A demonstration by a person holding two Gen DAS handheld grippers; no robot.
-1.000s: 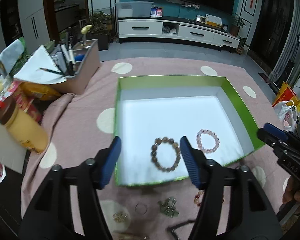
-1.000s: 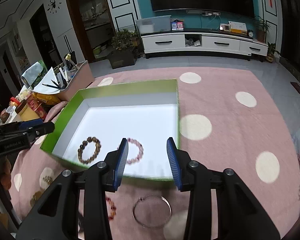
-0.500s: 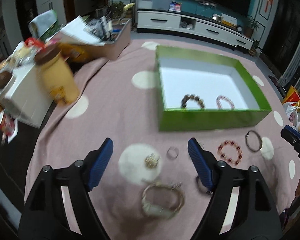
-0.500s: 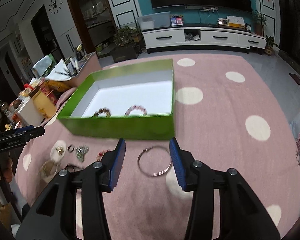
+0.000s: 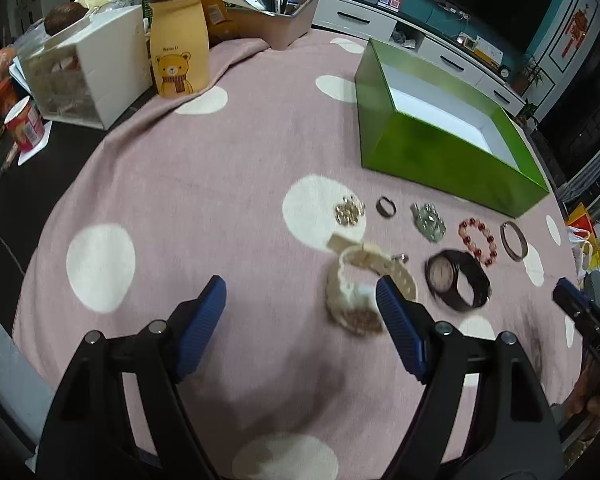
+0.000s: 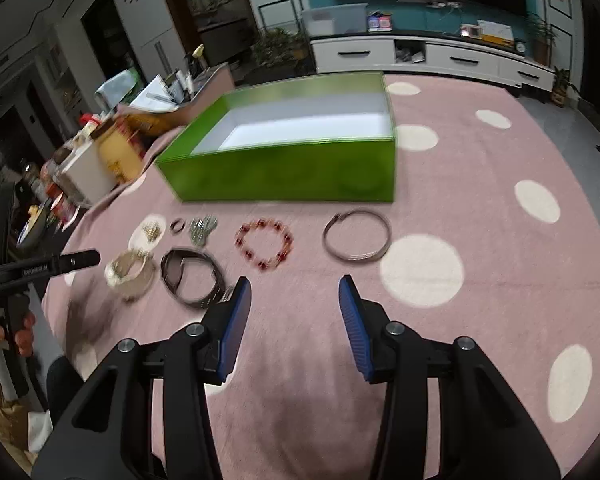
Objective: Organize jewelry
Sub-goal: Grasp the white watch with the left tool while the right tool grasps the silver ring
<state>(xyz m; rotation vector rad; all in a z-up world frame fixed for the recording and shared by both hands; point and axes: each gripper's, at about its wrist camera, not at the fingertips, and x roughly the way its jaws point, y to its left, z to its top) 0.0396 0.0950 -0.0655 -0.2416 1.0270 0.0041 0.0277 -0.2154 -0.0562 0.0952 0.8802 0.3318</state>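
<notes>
A green box with a white inside stands on the pink dotted cloth; its near wall hides what lies in it. In front of it lie a gold cluster, a small ring, a silver charm, a red bead bracelet and a metal bangle. Nearer are a cream watch and a black watch. My left gripper is open, its right finger beside the cream watch. My right gripper is open and hovers just short of the red bracelet, with nothing between its fingers.
A yellow bear bottle, a white box, a pen tray and a red cup crowd the far left. The cloth's edge drops off at the left. A person's hand holds the left gripper.
Both grippers have drawn back from above the green box to the loose jewelry in front of it. The two bracelets in the box are now hidden by its wall. The left jaws stand wider.
</notes>
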